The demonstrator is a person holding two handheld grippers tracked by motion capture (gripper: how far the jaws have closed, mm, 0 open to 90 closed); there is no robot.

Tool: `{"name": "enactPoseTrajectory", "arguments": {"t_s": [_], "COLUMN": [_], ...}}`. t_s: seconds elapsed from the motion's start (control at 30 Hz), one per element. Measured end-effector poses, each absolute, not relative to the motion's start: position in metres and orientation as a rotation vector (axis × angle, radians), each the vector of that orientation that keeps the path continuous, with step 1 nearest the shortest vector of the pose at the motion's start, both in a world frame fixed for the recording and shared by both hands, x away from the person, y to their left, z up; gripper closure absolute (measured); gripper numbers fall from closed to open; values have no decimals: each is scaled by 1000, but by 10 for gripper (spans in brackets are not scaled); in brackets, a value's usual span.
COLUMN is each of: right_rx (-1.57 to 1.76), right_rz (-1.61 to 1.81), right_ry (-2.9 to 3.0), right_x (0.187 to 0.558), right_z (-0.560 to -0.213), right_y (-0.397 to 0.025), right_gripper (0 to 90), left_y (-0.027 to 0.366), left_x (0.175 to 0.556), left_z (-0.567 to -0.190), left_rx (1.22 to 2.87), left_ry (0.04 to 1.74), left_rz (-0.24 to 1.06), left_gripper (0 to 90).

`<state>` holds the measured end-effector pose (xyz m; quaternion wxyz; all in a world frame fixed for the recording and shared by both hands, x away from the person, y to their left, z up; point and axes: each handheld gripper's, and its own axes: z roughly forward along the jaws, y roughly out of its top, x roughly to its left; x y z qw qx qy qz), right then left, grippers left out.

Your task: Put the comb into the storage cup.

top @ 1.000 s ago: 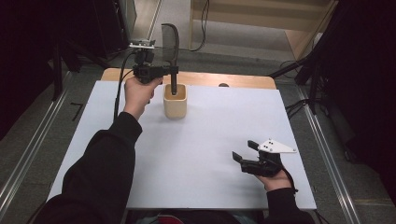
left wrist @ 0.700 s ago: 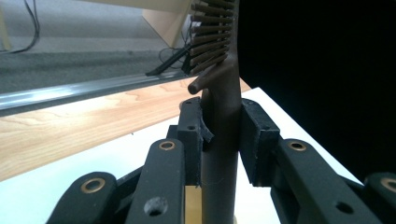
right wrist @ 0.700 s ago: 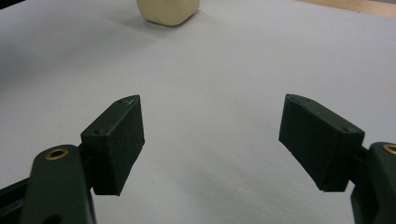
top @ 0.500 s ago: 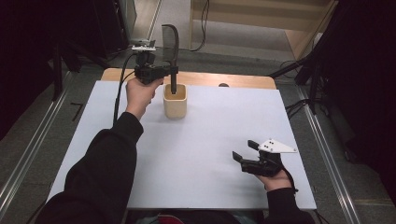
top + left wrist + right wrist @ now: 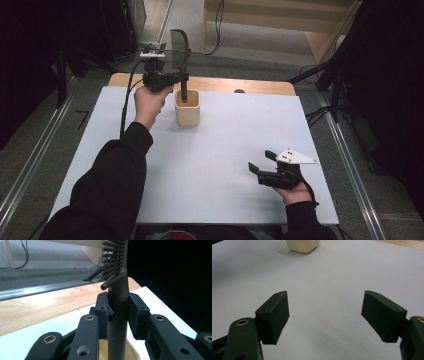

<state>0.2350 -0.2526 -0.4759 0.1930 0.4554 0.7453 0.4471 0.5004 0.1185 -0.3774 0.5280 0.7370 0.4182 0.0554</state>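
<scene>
While clamped at its stiff, light handle by the left hand-held gripper (image 5: pixel 117 312), the brush (image 5: pixel 181 55) stands in the cup (image 5: pixel 187 107) near the table's (image 5: pixel 225 150) far edge; right hand-held gripper (image 5: pixel 325 317) gapes wide, empty.

We see a table (image 5: pixel 225 150) covered by a white sheet (image 5: pixel 220 165), with a strip of bare light wood (image 5: pixel 250 85) along its far edge. On the sheet, near the far left, stands a cream cup (image 5: pixel 187 109) with rounded corners, upright. Our right hand (image 5: pixel 295 192) rests on the sheet near the front right corner.
</scene>
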Motion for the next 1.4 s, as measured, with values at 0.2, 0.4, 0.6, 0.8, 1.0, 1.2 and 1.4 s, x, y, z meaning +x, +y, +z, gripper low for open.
{"name": "enactPoseTrajectory", "arguments": {"t_s": [0.2,0.4,0.6,0.8,1.0,1.2,1.4], "right_rx": [1277,1281,1283,1282,1283,1281,1281], "right_rz": [1250,1252,1247,1248,1243,1244,1244], "right_ry": [2092,2090,2089,2087,2086,2085,2085], "right_x": [236,235,235,235,235,235,235], "right_z": [-476,-476,-476,-476,-476,-476,-476], "right_y": [-252,-252,-253,-253,-253,-253,-253], "right_gripper": [205,205,205,205,205,205,205], "left_y": [119,120,119,119,119,119,120], "left_x": [502,502,501,500,499,498,497], "left_z": [-382,-388,-394,-400,-401,-404,-408], "left_rx": [1773,1779,1785,1792,1797,1809,1810], "left_ry": [995,1005,1004,1005,1000,997,1003], "left_rz": [141,138,134,124,117,111,104], "left_gripper": [724,724,725,724,724,724,723]}}
